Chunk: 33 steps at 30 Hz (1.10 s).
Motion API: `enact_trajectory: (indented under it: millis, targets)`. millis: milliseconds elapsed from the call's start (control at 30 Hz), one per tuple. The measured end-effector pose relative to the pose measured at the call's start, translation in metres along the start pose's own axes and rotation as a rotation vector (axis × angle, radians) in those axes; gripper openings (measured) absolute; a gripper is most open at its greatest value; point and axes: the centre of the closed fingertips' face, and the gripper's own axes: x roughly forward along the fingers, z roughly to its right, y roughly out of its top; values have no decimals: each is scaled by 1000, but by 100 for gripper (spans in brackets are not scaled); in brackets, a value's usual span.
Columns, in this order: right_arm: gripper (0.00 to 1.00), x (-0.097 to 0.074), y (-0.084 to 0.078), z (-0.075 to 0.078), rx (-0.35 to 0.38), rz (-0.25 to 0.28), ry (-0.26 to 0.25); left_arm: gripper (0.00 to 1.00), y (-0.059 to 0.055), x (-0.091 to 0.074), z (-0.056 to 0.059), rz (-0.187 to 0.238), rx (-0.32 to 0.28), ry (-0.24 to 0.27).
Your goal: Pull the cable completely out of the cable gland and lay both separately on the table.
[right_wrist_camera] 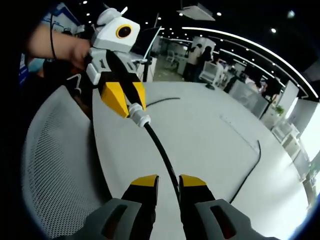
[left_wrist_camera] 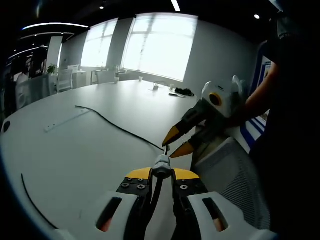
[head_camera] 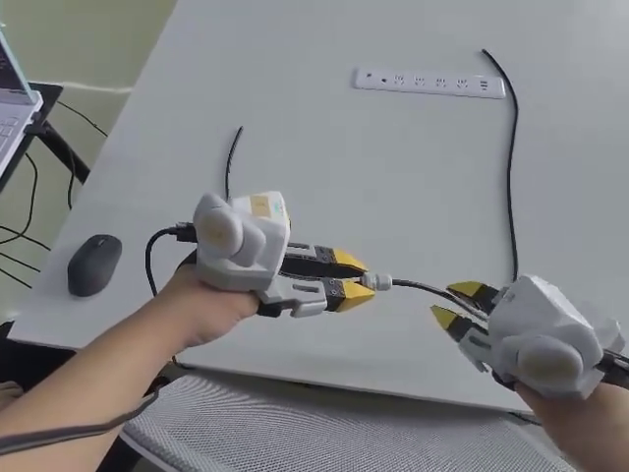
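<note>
Presently both grippers are held up over the near edge of the white bench (head_camera: pixel 324 167), facing one another, with the cable (head_camera: pixel 418 288) stretched between them. Left gripper (head_camera: pixel 362 279): jaws closed on the cable gland (head_camera: pixel 376 282), the pale fitting sitting just past the yellow tips. In the left gripper view the gland (left_wrist_camera: pixel 161 167) sits pinched between that gripper's (left_wrist_camera: pixel 161 174) two yellow tips. Right gripper (head_camera: pixel 442 301): jaws narrowly parted, black cable running in between them. In the right gripper view the cable (right_wrist_camera: pixel 160 150) passes through that gripper (right_wrist_camera: pixel 169 181) close against one jaw, with a gap on the other side, so no firm pinch shows. From there it rises to the gland (right_wrist_camera: pixel 138 115), which is held at the tips of the left gripper (right_wrist_camera: pixel 131 102). The cable is still seated in the gland; neither piece touches the bench. The right gripper (left_wrist_camera: pixel 169 149) also shows in the left gripper view, tips just beyond the gland. On the bench: a white power strip (head_camera: pixel 429 83) at the far side, its black cord (head_camera: pixel 511 167) trailing toward the near edge, and a dark mouse (head_camera: pixel 94 264) near the left edge. A mesh chair (head_camera: pixel 295 433) sits below the near edge.
</note>
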Motion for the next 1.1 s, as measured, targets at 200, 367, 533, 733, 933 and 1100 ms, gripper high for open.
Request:
enact_trajectory:
  millis: [200, 367, 533, 733, 933, 1100]
  targets:
    - [10, 5, 26, -12, -76, 41, 21, 15, -2, 3, 1, -15, 14, -8]
    - [6, 8, 33, -14, -114, 43, 28, 15, -4, 5, 3, -24, 21, -17]
    - [3, 8, 36, -16, -169, 40, 33, 15, -4, 5, 2, -27, 29, -16]
    - [2, 10, 36, -17, -176, 26, 41, 15, -5, 5, 2, -38, 44, -9]
    - [1, 11, 36, -17, -152, 27, 41, 15, -5, 5, 2, -37, 48, -1]
    - [0, 12, 33, -15, -106, 24, 45, 15, -4, 5, 2, -32, 59, 5]
